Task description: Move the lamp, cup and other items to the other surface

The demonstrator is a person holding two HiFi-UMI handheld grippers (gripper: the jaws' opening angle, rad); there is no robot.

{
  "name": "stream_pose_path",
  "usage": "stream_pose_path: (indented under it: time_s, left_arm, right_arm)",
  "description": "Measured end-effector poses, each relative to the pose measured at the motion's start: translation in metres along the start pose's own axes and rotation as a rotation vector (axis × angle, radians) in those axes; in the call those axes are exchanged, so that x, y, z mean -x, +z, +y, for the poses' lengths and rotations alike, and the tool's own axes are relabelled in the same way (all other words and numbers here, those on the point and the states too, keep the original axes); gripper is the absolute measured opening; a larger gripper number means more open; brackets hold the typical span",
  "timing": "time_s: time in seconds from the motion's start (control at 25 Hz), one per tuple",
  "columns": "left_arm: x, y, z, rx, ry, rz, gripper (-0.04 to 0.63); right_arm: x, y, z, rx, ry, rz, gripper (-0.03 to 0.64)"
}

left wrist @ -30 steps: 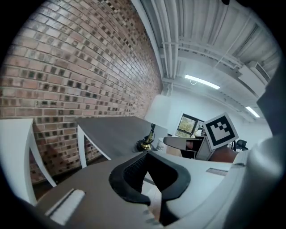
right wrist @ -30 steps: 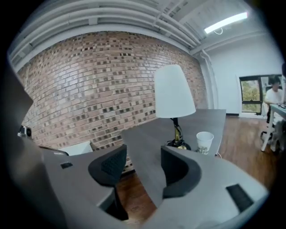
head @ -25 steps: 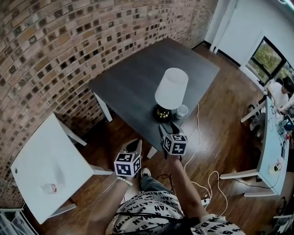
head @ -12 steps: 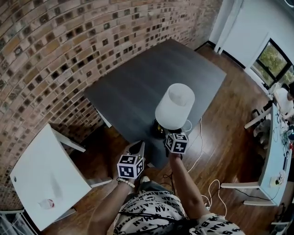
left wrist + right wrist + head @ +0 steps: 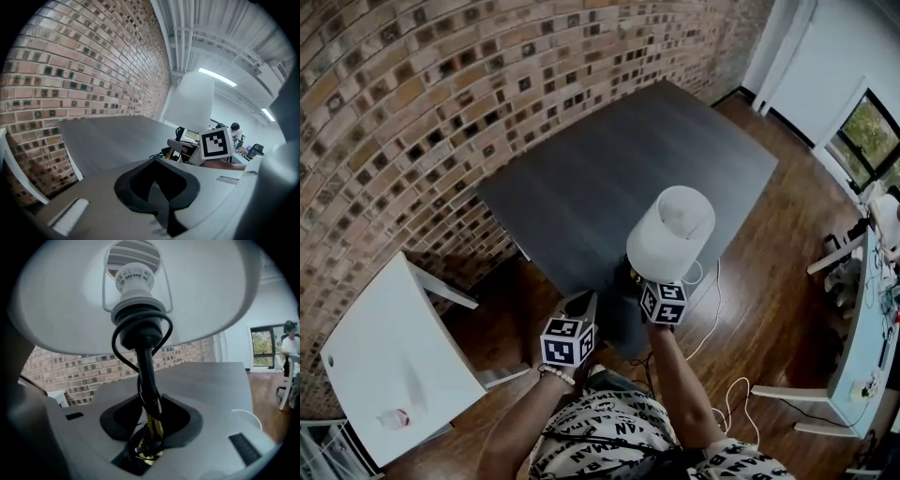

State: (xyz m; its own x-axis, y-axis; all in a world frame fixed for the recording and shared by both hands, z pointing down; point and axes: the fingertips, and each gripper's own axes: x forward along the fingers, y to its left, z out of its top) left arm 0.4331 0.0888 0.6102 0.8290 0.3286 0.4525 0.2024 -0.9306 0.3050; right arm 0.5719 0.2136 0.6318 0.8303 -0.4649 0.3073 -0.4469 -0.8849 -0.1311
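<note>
The lamp (image 5: 672,232), with a white shade, a black stem and a brass base, stands on the near corner of the dark table (image 5: 609,178). My right gripper (image 5: 649,283) reaches in under the shade. Its jaws have just been closing and now press on the lamp's stem (image 5: 145,376), which has a black cord wound round it. To the right, a white curved rim (image 5: 246,414) looks like the cup; in the head view the shade hides it. My left gripper (image 5: 581,305) hovers at the table's edge, left of the lamp (image 5: 190,103), shut and holding nothing.
A white table (image 5: 394,347) stands at the lower left, with a small round object (image 5: 394,418) near its front. The brick wall runs behind both tables. A white cable (image 5: 712,309) trails on the wooden floor to the right. Desks and a person sit far right.
Both grippers have moved forward to the dark table. The right one has gone in under the shade to the lamp's stem, and the cup is now hidden by the shade.
</note>
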Motion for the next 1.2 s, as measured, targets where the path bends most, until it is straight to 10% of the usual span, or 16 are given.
stream_pose_path:
  time_s: [0.56, 1.2]
  left_arm:
    - [0.038, -0.009, 0.03, 0.077, 0.09, -0.033, 0.0]
    - [0.269, -0.098, 0.086, 0.23, 0.4, -0.12, 0.0]
  right_arm:
    - [0.003, 0.024, 0.046, 0.136, 0.098, 0.021, 0.092]
    - [0.1, 0.032, 0.305, 0.209, 0.502, -0.017, 0.092]
